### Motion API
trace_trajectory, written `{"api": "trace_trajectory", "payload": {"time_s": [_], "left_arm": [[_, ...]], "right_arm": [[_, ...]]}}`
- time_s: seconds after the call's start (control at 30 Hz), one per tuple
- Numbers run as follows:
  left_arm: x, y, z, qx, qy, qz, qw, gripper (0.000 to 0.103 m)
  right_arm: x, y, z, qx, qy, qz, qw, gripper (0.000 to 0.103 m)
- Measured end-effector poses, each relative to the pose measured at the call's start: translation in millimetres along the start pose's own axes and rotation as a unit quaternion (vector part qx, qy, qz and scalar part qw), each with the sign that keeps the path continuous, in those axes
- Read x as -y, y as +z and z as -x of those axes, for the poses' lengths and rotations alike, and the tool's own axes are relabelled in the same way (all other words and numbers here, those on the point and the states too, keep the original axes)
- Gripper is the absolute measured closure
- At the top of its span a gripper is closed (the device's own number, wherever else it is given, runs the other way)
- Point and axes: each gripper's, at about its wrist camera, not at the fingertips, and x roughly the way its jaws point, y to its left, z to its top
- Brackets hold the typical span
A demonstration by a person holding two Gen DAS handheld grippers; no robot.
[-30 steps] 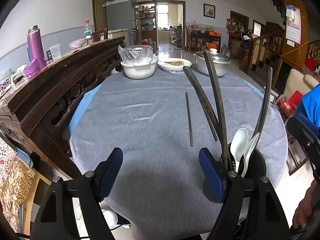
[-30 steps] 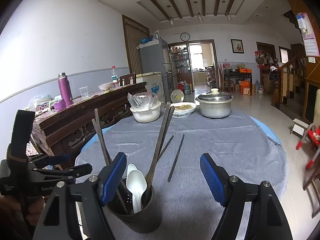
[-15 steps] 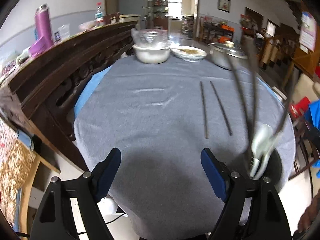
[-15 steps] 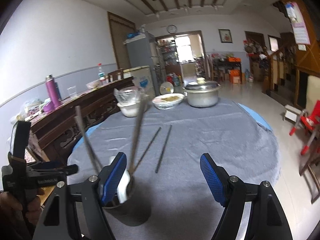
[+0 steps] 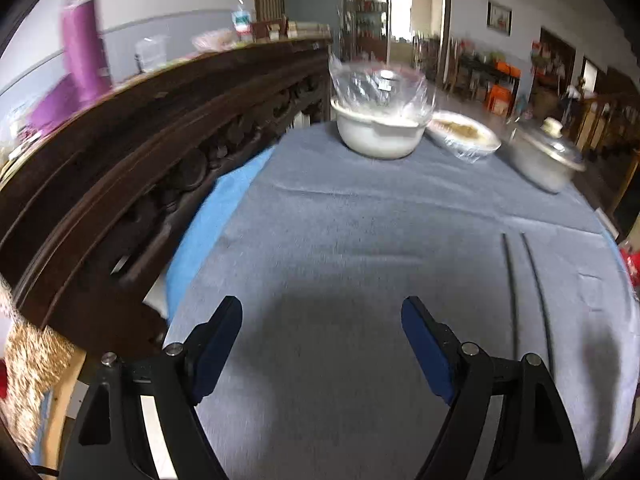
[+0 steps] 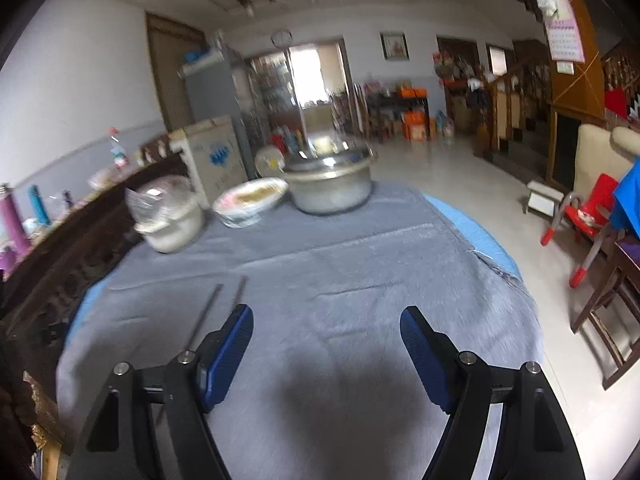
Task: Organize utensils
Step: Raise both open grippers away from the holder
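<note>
- Now the cup of utensils seen a second ago is out of both views.
- Two chopsticks (image 5: 524,292) lie loose on the desk (image 5: 360,220).
- Left claw (image 5: 322,344) and right claw (image 6: 326,354) gape wide, empty.

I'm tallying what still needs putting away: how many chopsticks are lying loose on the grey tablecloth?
2. Both chopsticks lie side by side, nearly parallel, on the cloth's near-right part in the left wrist view. The right wrist view shows them behind the right gripper's left finger, their near ends hidden.

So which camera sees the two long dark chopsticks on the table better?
The left wrist view: both chopsticks lie in full on the gray cloth, nothing covering them. In the right wrist view they are blurred, and the right gripper's finger hides their near ends.
</note>
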Motion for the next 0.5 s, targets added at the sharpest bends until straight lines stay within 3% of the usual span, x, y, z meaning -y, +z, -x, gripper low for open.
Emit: {"api": "trace_trajectory", "payload": {"time_s": [0.17,0.3,0.5], "left_arm": [[14,28,-33,-0.035,0.001,-0.015,0.9993,0.021],[22,39,-52,-0.109,-0.009,0.002,0.9940,0.021],[20,32,-40,-0.096,0.011,0.001,0.9953,0.021]], "right_arm": [[-7,35,-58,-0.067,0.013,0.001,0.998,0.025],[-26,60,-100,-0.115,0.050,-0.001,0.992,0.025],[-47,66,-122,-0.126,0.082,0.004,0.989,0.025]]}}
